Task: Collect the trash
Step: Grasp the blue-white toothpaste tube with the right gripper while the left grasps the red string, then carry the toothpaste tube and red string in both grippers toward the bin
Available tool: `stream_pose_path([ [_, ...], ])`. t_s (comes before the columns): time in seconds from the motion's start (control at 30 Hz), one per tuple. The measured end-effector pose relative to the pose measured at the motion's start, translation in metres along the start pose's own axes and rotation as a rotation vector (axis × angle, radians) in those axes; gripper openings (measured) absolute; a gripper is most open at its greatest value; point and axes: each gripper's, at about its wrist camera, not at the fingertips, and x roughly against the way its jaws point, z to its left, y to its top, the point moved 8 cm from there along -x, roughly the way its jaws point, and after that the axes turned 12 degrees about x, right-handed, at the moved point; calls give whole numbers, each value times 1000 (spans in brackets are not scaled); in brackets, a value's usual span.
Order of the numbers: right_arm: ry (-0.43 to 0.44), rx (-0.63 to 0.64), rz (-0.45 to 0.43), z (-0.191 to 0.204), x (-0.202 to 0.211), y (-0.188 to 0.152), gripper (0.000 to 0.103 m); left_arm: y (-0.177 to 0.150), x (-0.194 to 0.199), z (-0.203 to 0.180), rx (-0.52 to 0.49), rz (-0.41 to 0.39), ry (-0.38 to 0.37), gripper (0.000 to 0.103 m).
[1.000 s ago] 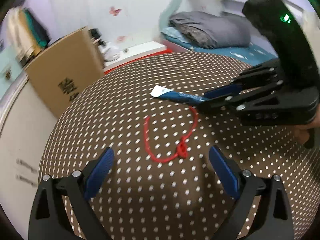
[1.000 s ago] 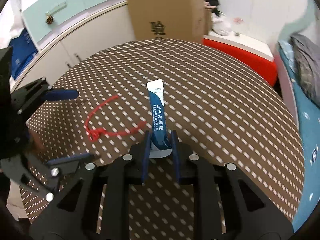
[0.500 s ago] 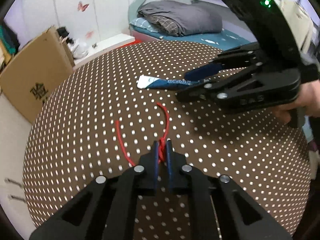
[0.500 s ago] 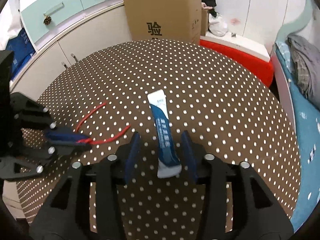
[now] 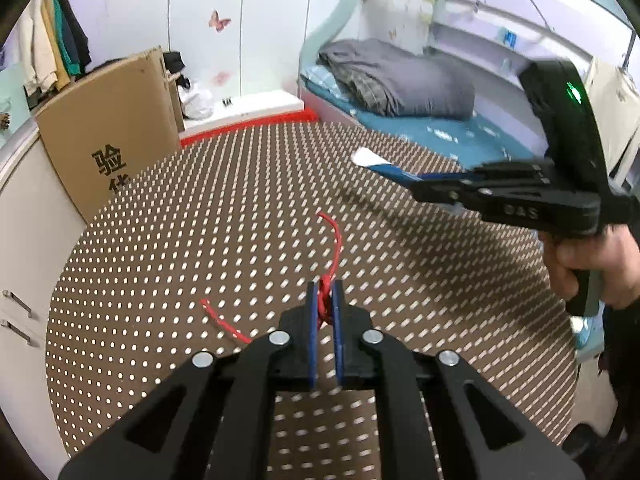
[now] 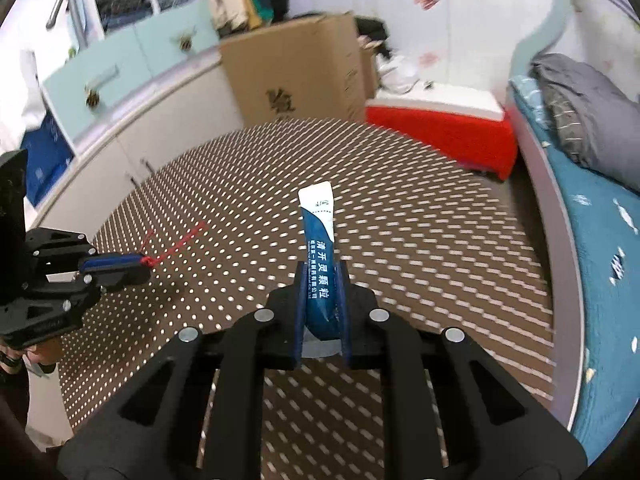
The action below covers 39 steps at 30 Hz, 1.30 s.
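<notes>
A red knotted string (image 5: 337,240) hangs from my left gripper (image 5: 325,292), which is shut on its knot, with both loose ends trailing just above the brown dotted tablecloth (image 5: 200,240). A blue and white sachet (image 6: 318,216) sticks forward out of my right gripper (image 6: 322,272); its jaws are closing tight and the pads press its lower end. In the left wrist view the right gripper (image 5: 416,184) holds the sachet (image 5: 372,160) clear of the table. In the right wrist view the left gripper (image 6: 140,262) is at the left with the string (image 6: 176,246).
A large cardboard box (image 5: 108,128) stands past the table's far edge. A red and white box (image 6: 440,132) sits behind the table, and a bed with a grey blanket (image 5: 400,84) is on the right. White and teal cabinets (image 6: 120,80) run along the left. A hand (image 5: 592,264) holds the right gripper.
My left gripper went from wide open to shut on the string's knot and raised it. My right gripper loosened around the sachet, closed on it again and lifted it off the table.
</notes>
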Motion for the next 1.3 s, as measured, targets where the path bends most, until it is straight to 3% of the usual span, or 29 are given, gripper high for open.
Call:
stream_pose_path([
  [0.27, -75, -72, -128, -47, 87, -4, 14, 42, 22, -62, 30, -112, -38, 6],
  [0.5, -153, -170, -238, -94, 161, -16, 14, 66, 20, -123, 35, -149, -83, 6],
  [0.7, -218, -305, -284, -145, 199, -51, 14, 76, 12, -184, 9, -151, -143, 6],
  [0.87, -261, -429, -223, -190, 190, -103, 14, 80, -1, -233, -21, -137, -192, 6],
  [1.3, -226, -711, -14, -269, 86, -233, 14, 68, -87, -314, -87, 2, -239, 6],
])
